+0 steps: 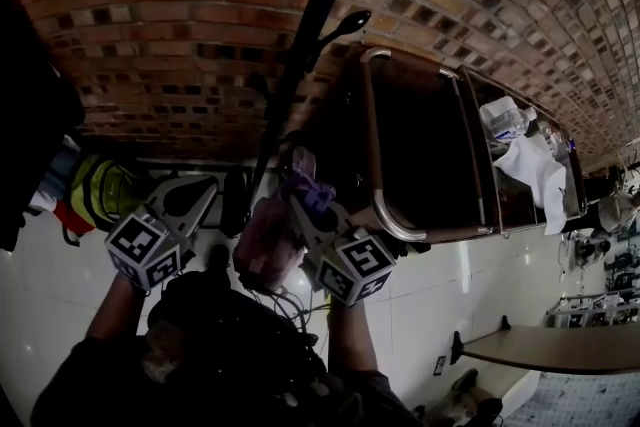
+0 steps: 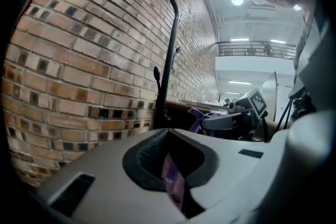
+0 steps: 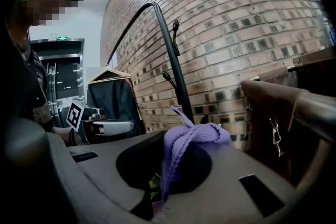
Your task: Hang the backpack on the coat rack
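The pink backpack [image 1: 268,240] hangs between my two grippers, just in front of the black coat rack pole [image 1: 300,45]. My left gripper [image 1: 198,195] is shut on a thin purple strap [image 2: 173,182] of the backpack. My right gripper [image 1: 302,207] is shut on a bunched lilac webbing strap [image 3: 191,136]. The pole rises against the brick wall, with a curved hook [image 1: 345,20] high up. In the left gripper view the coat rack [image 2: 167,76] stands straight ahead. In the right gripper view the coat rack pole [image 3: 177,68] stands ahead with two hooks [image 3: 174,29] on it.
A dark brown cabinet with a metal rail [image 1: 375,145] stands right of the pole, with a plastic bottle [image 1: 502,120] and white cloth beyond it. Dark and yellow-green clothes [image 1: 100,187] hang at the left. A table edge [image 1: 560,350] shows at the lower right. A black jacket [image 3: 113,97] hangs on a hanger.
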`<state>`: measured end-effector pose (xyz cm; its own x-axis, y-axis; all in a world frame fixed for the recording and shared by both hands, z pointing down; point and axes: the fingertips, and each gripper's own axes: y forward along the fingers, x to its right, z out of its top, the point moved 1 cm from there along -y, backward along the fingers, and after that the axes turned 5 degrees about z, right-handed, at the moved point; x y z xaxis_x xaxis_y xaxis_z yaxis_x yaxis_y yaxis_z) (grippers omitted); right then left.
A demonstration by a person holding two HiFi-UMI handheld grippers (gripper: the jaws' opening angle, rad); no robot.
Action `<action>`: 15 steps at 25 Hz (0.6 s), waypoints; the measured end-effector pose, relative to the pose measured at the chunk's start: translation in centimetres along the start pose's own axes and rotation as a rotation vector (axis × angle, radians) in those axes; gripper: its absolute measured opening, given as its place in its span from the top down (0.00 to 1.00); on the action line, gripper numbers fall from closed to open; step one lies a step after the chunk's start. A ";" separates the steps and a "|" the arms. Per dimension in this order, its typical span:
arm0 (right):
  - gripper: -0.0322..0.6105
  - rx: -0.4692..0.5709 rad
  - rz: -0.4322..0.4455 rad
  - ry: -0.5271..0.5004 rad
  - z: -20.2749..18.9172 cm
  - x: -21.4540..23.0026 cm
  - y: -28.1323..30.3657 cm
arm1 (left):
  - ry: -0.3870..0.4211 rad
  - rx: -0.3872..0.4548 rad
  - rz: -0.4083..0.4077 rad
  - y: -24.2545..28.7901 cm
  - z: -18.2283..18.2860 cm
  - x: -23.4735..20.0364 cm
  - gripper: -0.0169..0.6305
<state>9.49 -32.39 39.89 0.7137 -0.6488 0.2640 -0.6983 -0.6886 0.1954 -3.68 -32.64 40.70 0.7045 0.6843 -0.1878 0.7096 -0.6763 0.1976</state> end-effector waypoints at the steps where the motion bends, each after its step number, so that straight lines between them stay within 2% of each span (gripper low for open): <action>1: 0.95 0.000 -0.005 -0.002 0.2 0.6 0.8 | -0.005 0.002 -0.005 0.6 0.3 -0.7 0.93; 9: 0.95 -0.004 -0.033 -0.017 2.4 4.6 5.3 | 0.003 -0.017 -0.046 4.5 1.3 -5.1 0.93; 15: 0.95 -0.048 -0.032 -0.052 3.2 6.4 8.5 | -0.003 -0.028 -0.065 6.2 1.3 -7.9 0.93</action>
<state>8.30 -43.41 40.18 0.7370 -0.6433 0.2076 -0.6758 -0.6941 0.2481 -4.86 -42.57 42.11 0.6570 0.7256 -0.2045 0.7534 -0.6225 0.2120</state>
